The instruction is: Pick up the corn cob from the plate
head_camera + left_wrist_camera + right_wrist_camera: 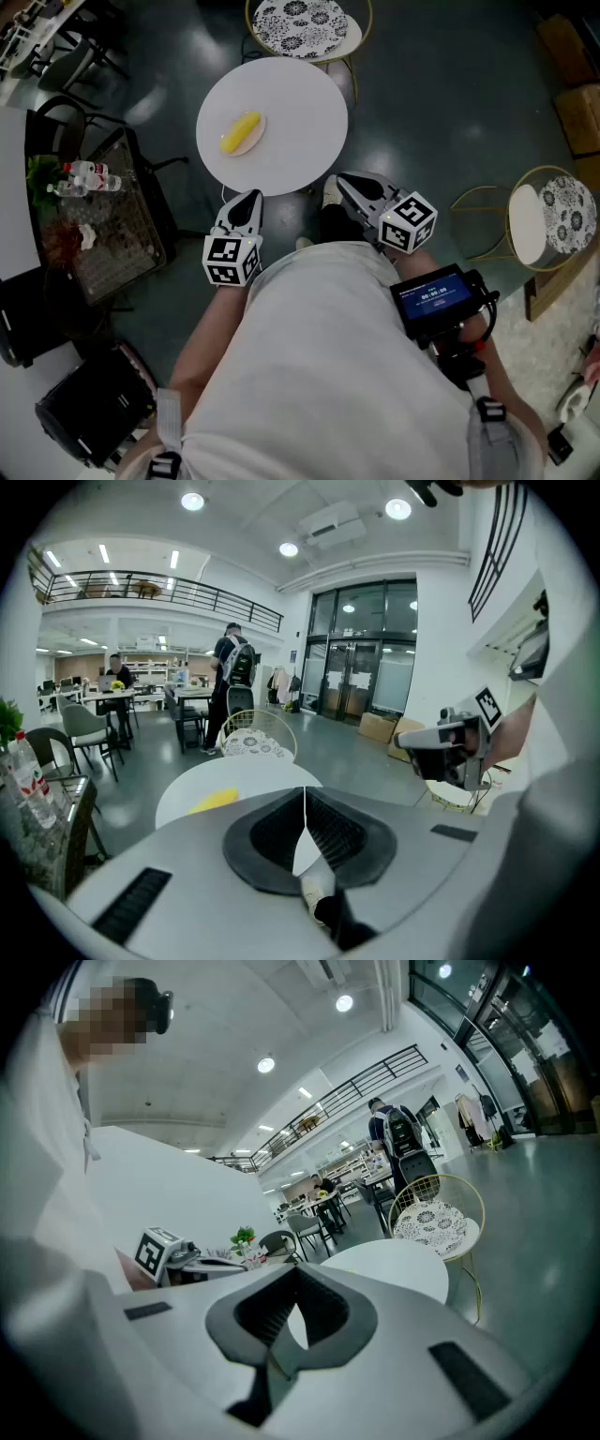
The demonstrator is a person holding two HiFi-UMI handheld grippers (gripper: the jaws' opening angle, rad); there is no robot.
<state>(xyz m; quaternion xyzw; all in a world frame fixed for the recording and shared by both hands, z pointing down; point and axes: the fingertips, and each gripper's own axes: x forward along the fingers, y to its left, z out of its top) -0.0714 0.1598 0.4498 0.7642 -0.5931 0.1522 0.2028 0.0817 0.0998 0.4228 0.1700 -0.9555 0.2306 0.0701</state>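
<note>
A yellow corn cob (239,133) lies on a small pale plate (259,141) on the left part of a round white table (300,112). Both grippers hang short of the table's near edge, apart from the cob. My left gripper (251,196) is shut and empty; in its own view the jaws meet in a thin line (304,797), with the cob (214,801) a yellow patch beyond to the left. My right gripper (341,178) is shut too, its pads touching at the tips (297,1271), nothing between them. The table (394,1267) lies ahead of it.
A wire chair with a patterned cushion (305,23) stands behind the table, and another one (553,216) at the right. A low stand with bottles and a plant (84,183) is at the left, a black bag (94,408) near my feet. People stand far off (230,682).
</note>
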